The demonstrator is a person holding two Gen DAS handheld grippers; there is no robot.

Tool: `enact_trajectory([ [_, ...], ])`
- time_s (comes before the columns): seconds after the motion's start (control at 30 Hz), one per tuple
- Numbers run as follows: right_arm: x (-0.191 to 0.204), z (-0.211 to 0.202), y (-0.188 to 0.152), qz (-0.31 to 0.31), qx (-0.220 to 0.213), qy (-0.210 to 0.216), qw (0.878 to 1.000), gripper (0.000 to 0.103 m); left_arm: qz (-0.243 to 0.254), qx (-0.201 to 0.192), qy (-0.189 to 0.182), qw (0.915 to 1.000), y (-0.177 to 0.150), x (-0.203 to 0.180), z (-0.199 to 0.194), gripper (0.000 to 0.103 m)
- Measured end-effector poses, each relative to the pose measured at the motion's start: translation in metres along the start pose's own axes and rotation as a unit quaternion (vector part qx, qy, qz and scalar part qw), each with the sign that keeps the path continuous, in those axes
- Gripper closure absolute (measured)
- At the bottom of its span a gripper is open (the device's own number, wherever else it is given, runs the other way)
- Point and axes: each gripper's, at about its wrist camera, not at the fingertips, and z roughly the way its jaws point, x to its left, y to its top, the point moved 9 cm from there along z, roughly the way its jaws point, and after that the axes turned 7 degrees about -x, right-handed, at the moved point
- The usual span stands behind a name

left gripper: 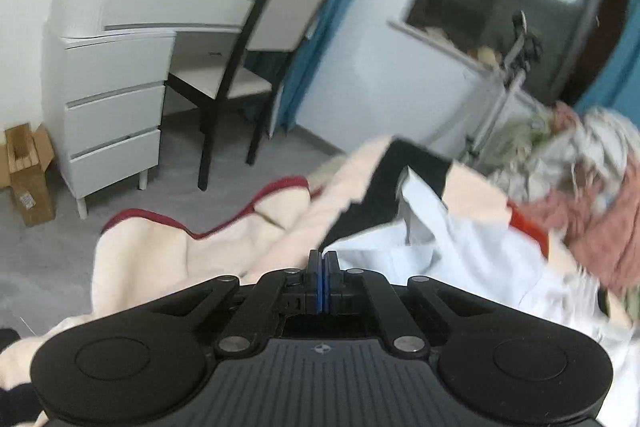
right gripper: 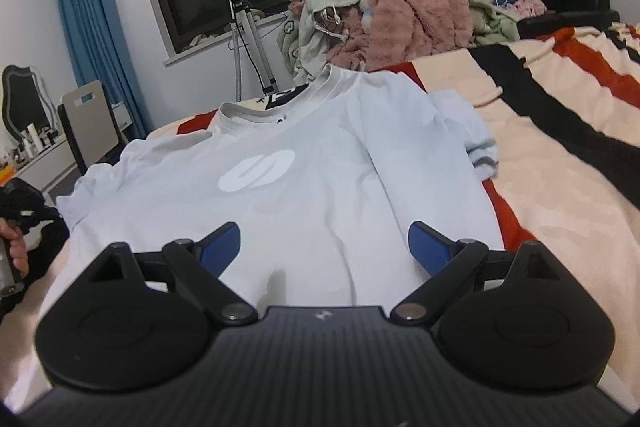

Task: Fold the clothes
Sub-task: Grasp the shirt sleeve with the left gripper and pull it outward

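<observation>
A pale blue T-shirt (right gripper: pixel 304 187) with a white logo lies face up on the striped blanket (right gripper: pixel 560 155), collar far, one sleeve folded at the right. My right gripper (right gripper: pixel 324 247) is open above the shirt's lower part, touching nothing. My left gripper (left gripper: pixel 323 259) has its jaws pressed together at the shirt's left edge (left gripper: pixel 400 247); a corner of pale fabric meets the fingertips, and the view is blurred.
A heap of pink, grey and green clothes (right gripper: pixel 392 3) sits at the far end of the bed. A tripod (right gripper: pixel 248 39) stands by the window. A white dresser (left gripper: pixel 112 67) and chair (left gripper: pixel 256 67) stand left of the bed.
</observation>
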Motion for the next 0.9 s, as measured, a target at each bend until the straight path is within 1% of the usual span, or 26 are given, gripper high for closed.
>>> enact_trajectory([
  [0.03, 0.0, 0.0, 0.001, -0.002, -0.001, 0.0, 1.0, 0.011, -0.003, 0.006, -0.005, 1.0, -0.003, -0.001, -0.004, 0.097],
  [0.07, 0.0, -0.001, 0.002, -0.003, -0.003, 0.0, 1.0, 0.011, -0.006, 0.012, -0.011, 0.9998, -0.006, -0.002, -0.009, 0.09],
  [0.1, -0.001, -0.002, 0.003, -0.003, -0.005, 0.001, 1.0, 0.011, -0.008, 0.018, -0.018, 0.9996, -0.01, -0.004, -0.017, 0.087],
  [0.13, -0.001, -0.002, 0.004, -0.004, -0.007, 0.002, 1.0, 0.011, -0.004, 0.021, -0.022, 0.9995, -0.016, -0.006, -0.03, 0.076],
  [0.17, -0.001, -0.003, 0.005, -0.004, -0.008, 0.002, 1.0, 0.011, 0.005, 0.024, -0.024, 0.9994, -0.021, -0.008, -0.045, 0.06],
  [0.2, -0.001, -0.004, 0.006, -0.005, -0.011, 0.003, 1.0, 0.011, 0.014, 0.032, -0.024, 0.9991, -0.029, -0.01, -0.059, 0.053],
  [0.23, 0.0, -0.006, 0.008, -0.006, -0.013, 0.004, 1.0, 0.011, 0.026, 0.044, -0.027, 0.9983, -0.04, -0.012, -0.075, 0.049],
  [0.3, 0.0, -0.01, 0.01, -0.009, -0.019, 0.005, 1.0, 0.011, 0.051, 0.072, -0.038, 0.9954, -0.064, -0.014, -0.112, 0.049],
  [0.37, 0.002, -0.016, 0.013, -0.016, -0.027, 0.006, 0.999, 0.011, 0.072, 0.105, -0.045, 0.9909, -0.09, -0.017, -0.157, 0.046],
  [0.47, 0.003, -0.028, 0.017, -0.031, -0.038, 0.005, 0.999, 0.011, 0.08, 0.156, -0.062, 0.9825, -0.128, -0.014, -0.217, 0.045],
  [0.6, 0.003, -0.046, 0.019, -0.045, -0.042, 0.004, 0.998, 0.011, 0.095, 0.202, -0.081, 0.9715, -0.167, -0.009, -0.28, 0.045],
  [0.7, -0.002, -0.061, 0.025, -0.047, -0.037, -0.002, 0.998, 0.011, 0.115, 0.222, -0.086, 0.9645, -0.188, -0.004, -0.305, 0.041],
  [0.77, -0.009, -0.074, 0.032, -0.037, -0.039, -0.009, 0.999, 0.011, 0.127, 0.239, -0.074, 0.9597, -0.202, 0.003, -0.314, 0.041],
  [0.9, -0.024, -0.105, 0.042, -0.015, -0.04, -0.029, 0.999, 0.011, 0.143, 0.243, -0.067, 0.9571, -0.206, 0.011, -0.326, 0.042],
])
